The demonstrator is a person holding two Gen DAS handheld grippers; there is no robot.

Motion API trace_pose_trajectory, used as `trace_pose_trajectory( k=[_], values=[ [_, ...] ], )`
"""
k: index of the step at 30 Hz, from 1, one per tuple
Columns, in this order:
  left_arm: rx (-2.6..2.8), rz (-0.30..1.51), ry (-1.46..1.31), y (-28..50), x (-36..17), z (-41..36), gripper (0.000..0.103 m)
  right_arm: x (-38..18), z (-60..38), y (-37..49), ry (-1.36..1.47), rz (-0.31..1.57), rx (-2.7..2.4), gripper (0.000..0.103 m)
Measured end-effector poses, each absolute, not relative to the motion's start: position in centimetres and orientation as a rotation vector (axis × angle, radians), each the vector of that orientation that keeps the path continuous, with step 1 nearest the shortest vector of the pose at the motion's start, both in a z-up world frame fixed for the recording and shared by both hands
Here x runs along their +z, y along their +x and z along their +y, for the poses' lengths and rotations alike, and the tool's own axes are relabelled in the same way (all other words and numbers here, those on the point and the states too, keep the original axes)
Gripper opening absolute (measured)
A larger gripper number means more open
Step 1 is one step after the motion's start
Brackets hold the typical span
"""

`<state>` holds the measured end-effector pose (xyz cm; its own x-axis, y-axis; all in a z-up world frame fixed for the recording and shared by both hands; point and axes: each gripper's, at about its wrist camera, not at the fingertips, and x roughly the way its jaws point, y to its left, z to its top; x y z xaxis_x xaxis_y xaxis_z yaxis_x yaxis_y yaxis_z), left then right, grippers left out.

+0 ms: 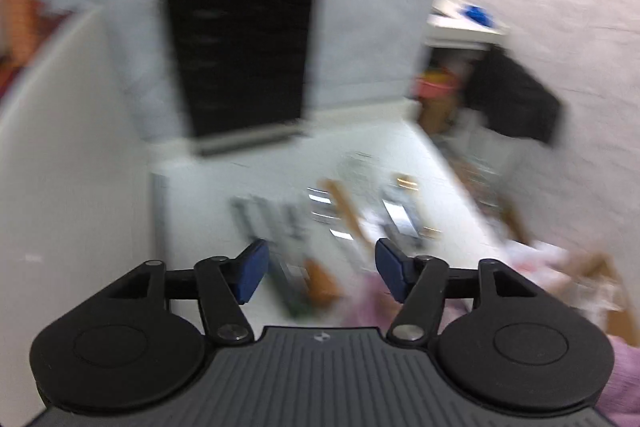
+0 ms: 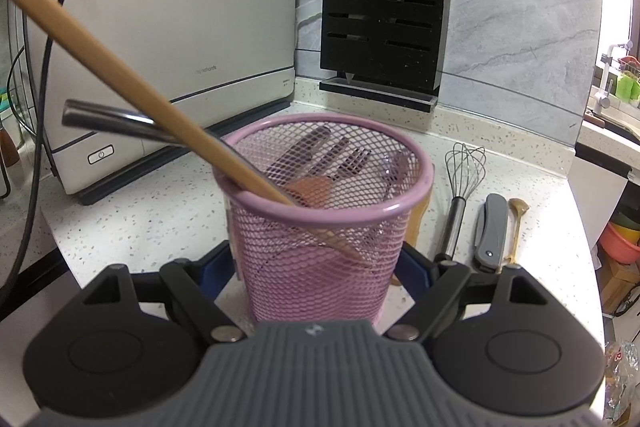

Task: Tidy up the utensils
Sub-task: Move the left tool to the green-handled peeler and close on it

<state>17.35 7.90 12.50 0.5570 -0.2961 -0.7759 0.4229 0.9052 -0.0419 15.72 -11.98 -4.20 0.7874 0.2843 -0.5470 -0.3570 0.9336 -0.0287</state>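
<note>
One pink wire-mesh cylindrical holder (image 2: pixel 324 223) is standing on the white speckled surface (image 2: pixel 140 219), sitting between the right tongs (image 2: pixel 320 267); the blue pads are flanking its base, but whether they are pressing it is hard to tell.

Inside the holder, two items are leaning out toward the upper left of the right tongs: one long wooden handle (image 2: pixel 120 75) and one steel handle (image 2: pixel 112 121).

Right of the right tongs, three items are lying on the surface: one steel wire whisk (image 2: pixel 460 187), one grey folding knife (image 2: pixel 491 231), one small brass-coloured spoon (image 2: pixel 516 227).

Beyond the holder, one black slotted knife block (image 2: pixel 384 7) and one white appliance (image 2: pixel 160 47) are standing.

The left tongs (image 1: pixel 320 269) are gaping apart, nothing between the pads; their view is blurring badly.
</note>
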Motion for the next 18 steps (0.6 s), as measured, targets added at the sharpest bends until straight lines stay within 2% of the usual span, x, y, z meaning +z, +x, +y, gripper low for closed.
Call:
trace_pose_trajectory(
  k=[3,7,10,16,18],
  values=[
    [-0.309,0.856,0.182,17.6,10.4,8.2,0.073,-4.2,-12.0,15.8,-0.134,0.568,0.345,0.083],
    [-0.167,0.932,0.108,19.1,6.0,8.0,0.069,-4.2,-11.9,15.7,-0.133,0.566,0.34,0.083],
    [-0.067,0.898,0.185,19.4,3.0,6.2,0.069,-4.2,-11.8,15.7,-0.137,0.567,0.337,0.083],
    [-0.03,0.977,0.116,21.3,-1.4,6.1,0.066,-4.2,-11.7,15.7,-0.137,0.57,0.333,0.083],
    [-0.004,0.946,0.125,21.4,-1.8,5.8,0.067,-4.2,-11.7,15.7,-0.137,0.57,0.334,0.083]
  ],
)
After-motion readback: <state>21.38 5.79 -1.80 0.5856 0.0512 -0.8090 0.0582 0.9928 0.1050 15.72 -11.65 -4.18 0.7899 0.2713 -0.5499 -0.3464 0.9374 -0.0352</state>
